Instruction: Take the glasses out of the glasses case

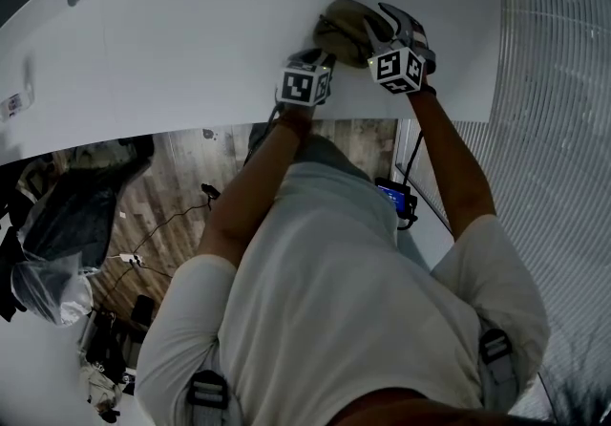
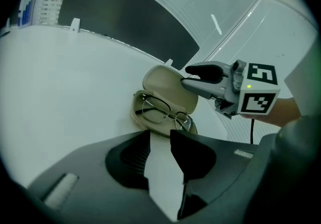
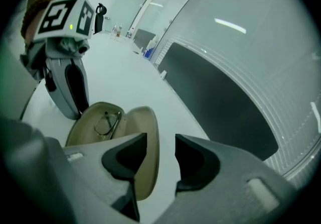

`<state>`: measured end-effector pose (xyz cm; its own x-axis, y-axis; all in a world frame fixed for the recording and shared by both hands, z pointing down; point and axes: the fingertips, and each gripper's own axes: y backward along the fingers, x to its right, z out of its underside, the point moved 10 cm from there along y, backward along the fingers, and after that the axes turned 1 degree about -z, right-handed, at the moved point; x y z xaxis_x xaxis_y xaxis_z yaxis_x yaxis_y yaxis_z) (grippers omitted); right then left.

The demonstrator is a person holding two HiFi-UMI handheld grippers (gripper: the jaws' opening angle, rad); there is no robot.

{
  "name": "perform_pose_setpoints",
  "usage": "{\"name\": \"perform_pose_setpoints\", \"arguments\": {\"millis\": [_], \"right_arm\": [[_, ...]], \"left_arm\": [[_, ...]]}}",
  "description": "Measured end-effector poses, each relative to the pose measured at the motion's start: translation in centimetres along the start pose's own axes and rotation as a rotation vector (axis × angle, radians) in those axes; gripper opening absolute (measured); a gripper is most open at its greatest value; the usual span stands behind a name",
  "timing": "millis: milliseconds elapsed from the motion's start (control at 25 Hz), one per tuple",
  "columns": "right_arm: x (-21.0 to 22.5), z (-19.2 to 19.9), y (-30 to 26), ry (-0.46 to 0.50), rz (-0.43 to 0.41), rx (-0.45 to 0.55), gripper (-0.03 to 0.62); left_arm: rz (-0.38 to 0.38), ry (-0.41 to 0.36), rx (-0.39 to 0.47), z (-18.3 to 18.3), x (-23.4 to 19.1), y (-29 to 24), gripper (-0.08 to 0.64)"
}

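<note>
The thin wire-framed glasses (image 2: 161, 112) lie in the lower half of the open beige clamshell glasses case (image 2: 170, 85) on the white table (image 2: 65, 92). They sit at 12 o'clock just beyond the left gripper (image 2: 159, 140), long axis running 10 to 4 o'clock. Its jaws stand apart, empty; the right gripper (image 3: 160, 142) gapes too, the lid at its 9 o'clock, so the left looks nearer

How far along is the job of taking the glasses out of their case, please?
Done: the glasses case lies open on the table. In hand: the left hand-held gripper and right hand-held gripper hover open by it, empty. Remaining: the glasses sit inside, yet to be gripped and lifted out.
</note>
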<state>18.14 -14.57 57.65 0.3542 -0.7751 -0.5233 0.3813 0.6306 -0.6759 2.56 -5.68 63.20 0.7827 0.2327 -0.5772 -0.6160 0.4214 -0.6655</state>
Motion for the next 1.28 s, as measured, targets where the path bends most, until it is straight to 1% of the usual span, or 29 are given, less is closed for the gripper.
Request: {"name": "perform_pose_setpoints", "arguments": {"millis": [120, 280, 560, 720, 960, 1120, 1280], "right_arm": [[-0.4, -1.3, 1.8, -0.017, 0.002, 0.055, 0.176], [-2.1, -1.7, 2.8, -0.018, -0.042, 0.081, 0.176], [-5.4, -1.0, 1.3, -0.018, -0.190, 0.040, 0.176], [-6.3, -0.7, 0.1, -0.027, -0.269, 0.012, 0.176], [-7.1, 0.1, -1.2, -0.020, -0.338, -0.029, 0.176], [-7.0, 0.3, -1.4, -0.030, -0.365, -0.027, 0.176], [-6.9, 0.3, -1.7, -0.074, -0.439, -0.033, 0.135]], "left_arm": [[0.000, -0.003, 0.001, -0.1, -0.1, 0.0, 0.132], [-0.006, -0.006, 0.001, -0.1, 0.0, -0.1, 0.132], [-0.003, -0.001, 0.002, -0.2, 0.0, -0.1, 0.132], [-0.002, 0.000, 0.004, -0.4, 0.0, -0.1, 0.132], [-0.002, 0.005, 0.007, -0.2, -0.1, -0.1, 0.132], [0.001, 0.006, 0.009, -0.3, 0.0, -0.1, 0.132], [0.002, 0.005, 0.011, -0.1, -0.2, -0.1, 0.132]]}}
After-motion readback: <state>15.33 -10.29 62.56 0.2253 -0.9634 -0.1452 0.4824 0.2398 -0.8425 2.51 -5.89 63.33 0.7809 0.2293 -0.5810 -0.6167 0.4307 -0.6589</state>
